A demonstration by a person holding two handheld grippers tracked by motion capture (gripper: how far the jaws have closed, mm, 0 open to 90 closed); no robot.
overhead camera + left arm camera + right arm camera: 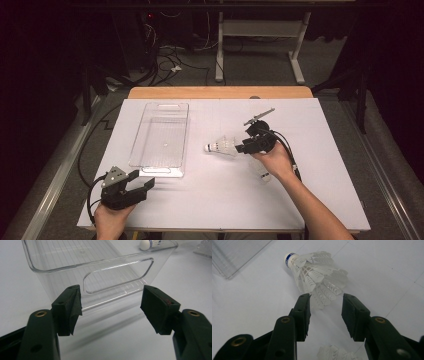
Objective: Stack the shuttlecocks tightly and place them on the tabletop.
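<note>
Shuttlecock [221,146] flat, cork twd bin [161,137]

Bright lit table [310,200] (dark, dim surroundings), soft shadows.

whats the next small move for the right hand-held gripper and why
Probably ease the right hand-held gripper forward a little, then close. Its jaws stand open just behind the feather skirt of the shuttlecock, which lies on its side on the table, the feather tips just reaching the gap between them.

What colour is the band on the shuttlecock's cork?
Blue, on the shuttlecock cork's white base; clearest in the right gripper view.
</note>
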